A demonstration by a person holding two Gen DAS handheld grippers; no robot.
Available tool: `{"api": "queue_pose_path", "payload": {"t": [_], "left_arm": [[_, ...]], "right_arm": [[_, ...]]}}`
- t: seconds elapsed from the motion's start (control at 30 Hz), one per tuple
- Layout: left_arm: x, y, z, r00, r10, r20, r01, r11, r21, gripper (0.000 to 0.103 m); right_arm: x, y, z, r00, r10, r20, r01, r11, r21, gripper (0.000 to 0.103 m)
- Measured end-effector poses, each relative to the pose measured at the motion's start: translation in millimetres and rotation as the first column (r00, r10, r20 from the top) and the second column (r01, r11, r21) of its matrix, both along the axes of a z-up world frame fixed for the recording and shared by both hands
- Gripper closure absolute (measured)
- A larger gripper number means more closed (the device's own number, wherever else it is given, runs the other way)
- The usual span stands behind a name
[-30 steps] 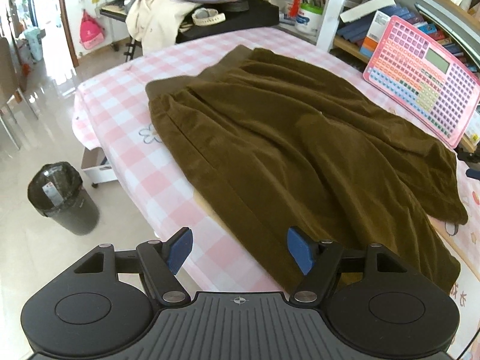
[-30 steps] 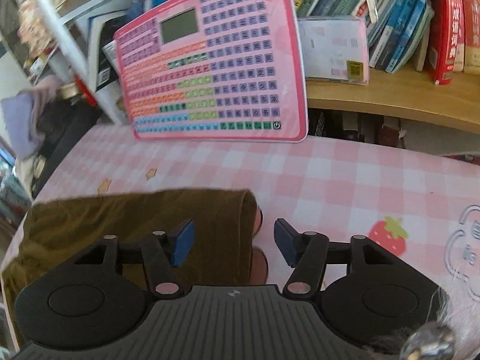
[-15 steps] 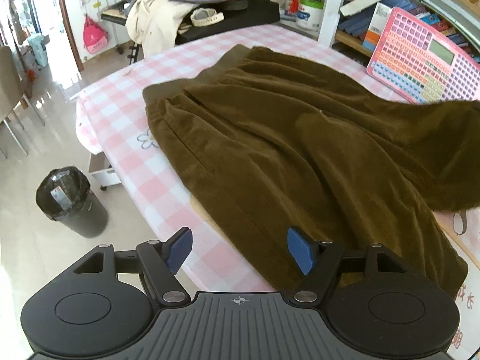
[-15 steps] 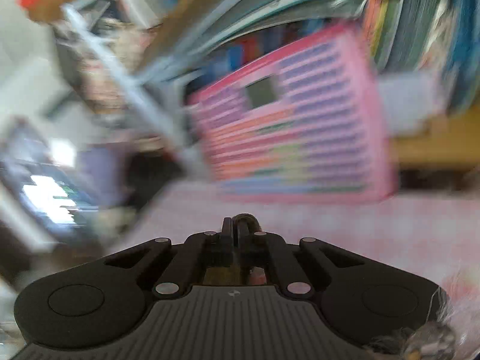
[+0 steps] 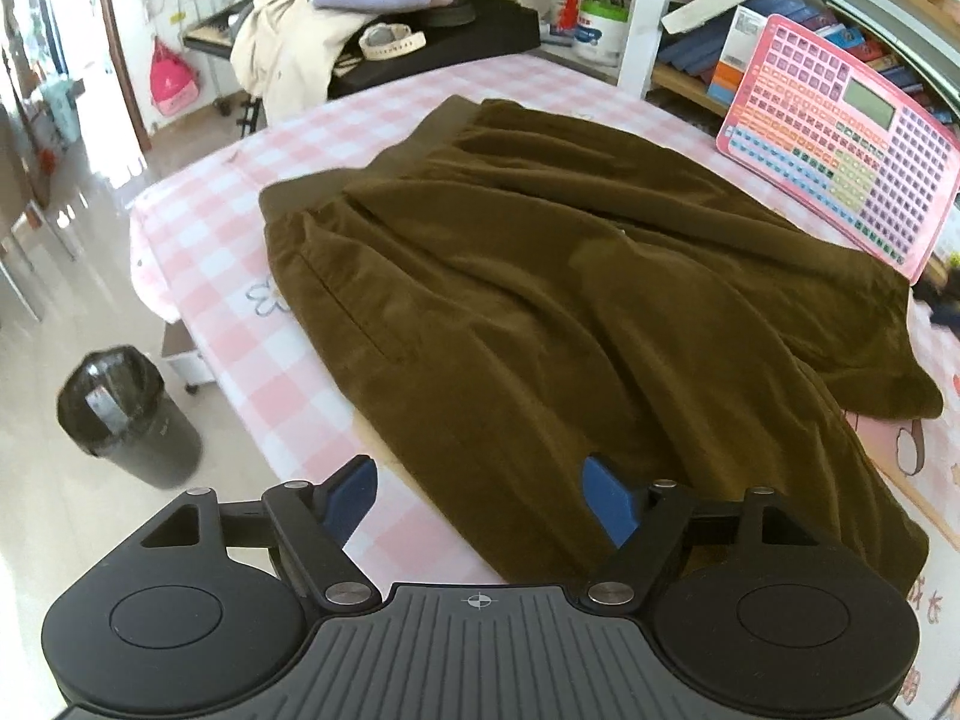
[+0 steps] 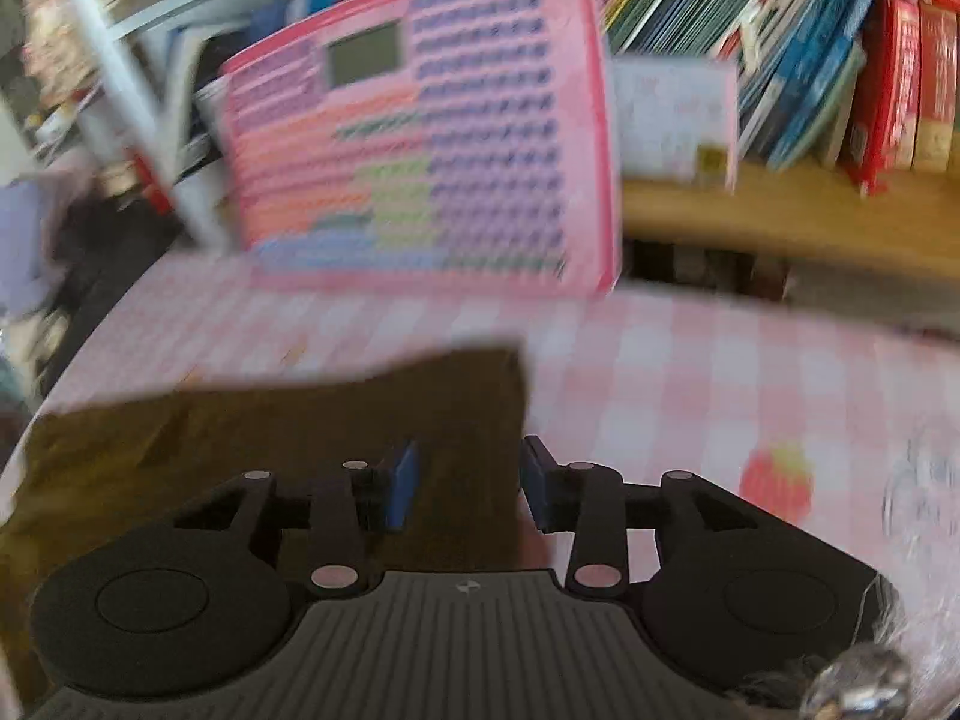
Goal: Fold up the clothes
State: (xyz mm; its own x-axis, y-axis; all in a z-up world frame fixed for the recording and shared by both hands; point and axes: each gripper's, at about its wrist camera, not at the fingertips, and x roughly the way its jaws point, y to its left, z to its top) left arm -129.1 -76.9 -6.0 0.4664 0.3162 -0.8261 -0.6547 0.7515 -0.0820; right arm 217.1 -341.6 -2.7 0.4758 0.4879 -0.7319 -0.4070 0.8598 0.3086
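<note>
Both my grippers are spread and hold nothing. Olive-brown trousers (image 5: 540, 276) lie flat on the pink checked tablecloth (image 5: 204, 222); my left gripper (image 5: 477, 495) hovers over their near edge, my right gripper (image 6: 468, 483) over a leg end (image 6: 468, 384).

I'm looking into a lived-in home, probably a family room shared with a child. A table (image 5: 198, 228) wears a pink checked cloth with cartoon prints, a pink learning pad (image 5: 840, 138) leans on a bookshelf (image 6: 780, 210) crammed with books (image 6: 810, 48), clothes (image 5: 288, 42) pile on a desk, and a lined bin (image 5: 126, 414) stands on the glossy floor.
</note>
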Motion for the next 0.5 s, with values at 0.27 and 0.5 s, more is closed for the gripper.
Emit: {"api": "queue_pose_path", "payload": {"t": [0.27, 0.5], "left_arm": [[12.3, 3.5, -16.0, 0.999, -0.042, 0.017, 0.043, 0.998, -0.039, 0.025], [16.6, 12.5, -36.4, 0.999, -0.047, -0.02, 0.046, 0.998, -0.05, 0.024]], "right_arm": [[-131.8, -2.0, 10.9, 0.982, 0.18, -0.059, -0.184, 0.981, -0.066, 0.067], [-195.5, 1.6, -4.8, 0.966, 0.258, 0.007, -0.248, 0.934, -0.256, 0.077]]}}
